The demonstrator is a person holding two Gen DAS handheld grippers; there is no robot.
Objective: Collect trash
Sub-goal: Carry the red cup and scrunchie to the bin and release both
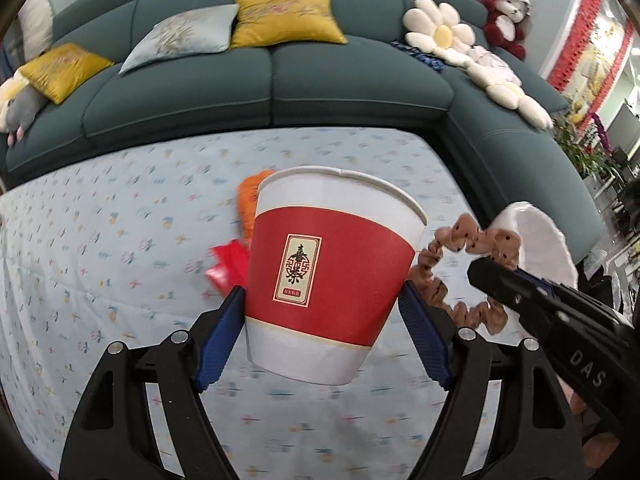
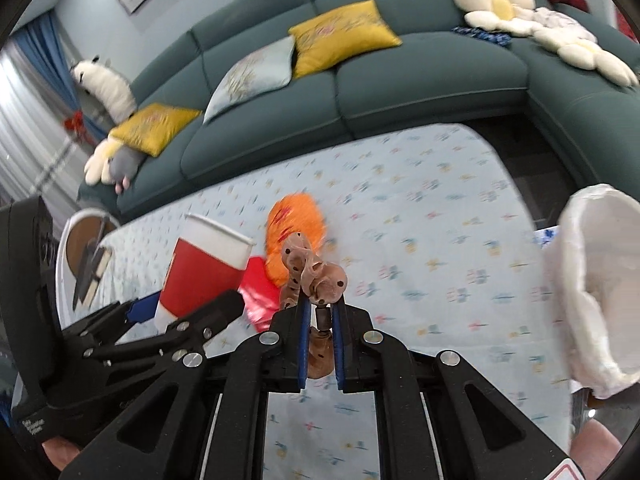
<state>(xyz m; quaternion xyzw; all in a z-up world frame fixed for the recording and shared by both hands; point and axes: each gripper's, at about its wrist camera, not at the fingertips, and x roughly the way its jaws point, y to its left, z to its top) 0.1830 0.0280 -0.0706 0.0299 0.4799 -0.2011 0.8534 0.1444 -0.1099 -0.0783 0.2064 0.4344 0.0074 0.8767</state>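
Above the desk (image 1: pixel 120 220), the left gripper (image 1: pixel 322 320) jaws clamp a tilted red cup (image 1: pixel 328 276). Just right of the cup, the right gripper (image 2: pixel 320 312) jaws clamp a brown scrunchie (image 2: pixel 316 268).

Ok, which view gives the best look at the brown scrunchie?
The left wrist view: the brown scrunchie shows as a nearly full dotted loop, held by the right hand-held gripper beside the paper cup. The right wrist view shows the scrunchie bunched and pinched between closed fingers.
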